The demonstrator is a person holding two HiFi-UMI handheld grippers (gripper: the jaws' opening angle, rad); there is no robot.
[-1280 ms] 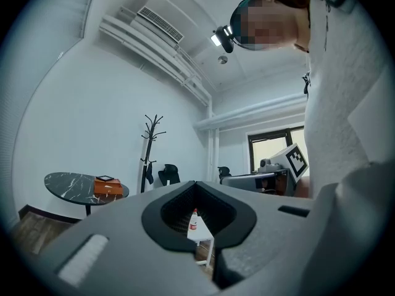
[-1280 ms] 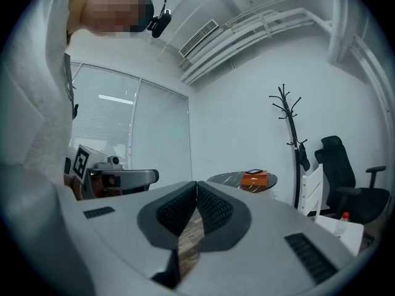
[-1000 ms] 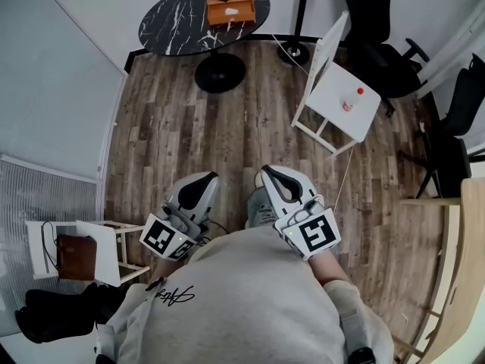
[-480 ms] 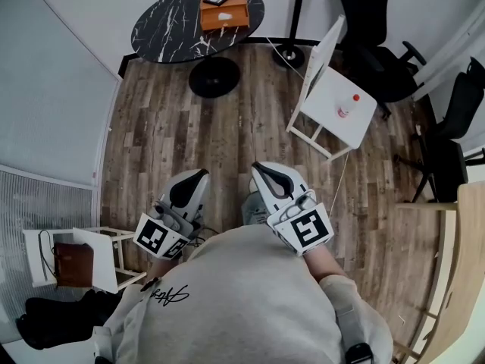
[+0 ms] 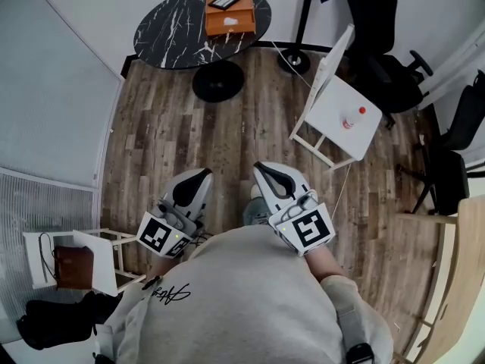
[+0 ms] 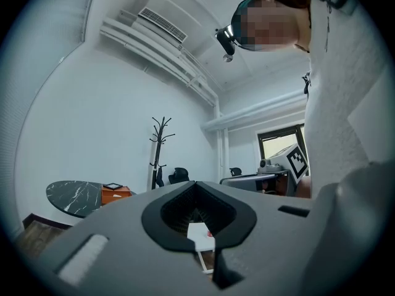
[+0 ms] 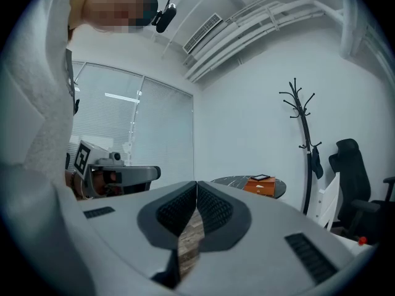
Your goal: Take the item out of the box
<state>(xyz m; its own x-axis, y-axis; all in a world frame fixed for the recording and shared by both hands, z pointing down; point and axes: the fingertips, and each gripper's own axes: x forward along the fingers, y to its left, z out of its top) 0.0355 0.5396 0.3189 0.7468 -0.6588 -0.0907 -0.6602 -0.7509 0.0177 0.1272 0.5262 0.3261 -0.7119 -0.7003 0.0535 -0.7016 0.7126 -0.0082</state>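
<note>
Held side by side over brown wood-plank floor: grey left gripper and grey right gripper, jaws together, empty. Well ahead, orange rectangular box atop round black marble table.

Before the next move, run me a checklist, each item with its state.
1. Left gripper empty: ok, jaws together on nothing.
2. Right gripper empty: ok, same.
3. Jaws open for a grasp: not ok.
4. Box in sight: ok, on the table.
5. Box within reach: not ok, it sits well ahead across the floor.
6. Box lid open: cannot tell; a dark flat thing lies on top.
</note>
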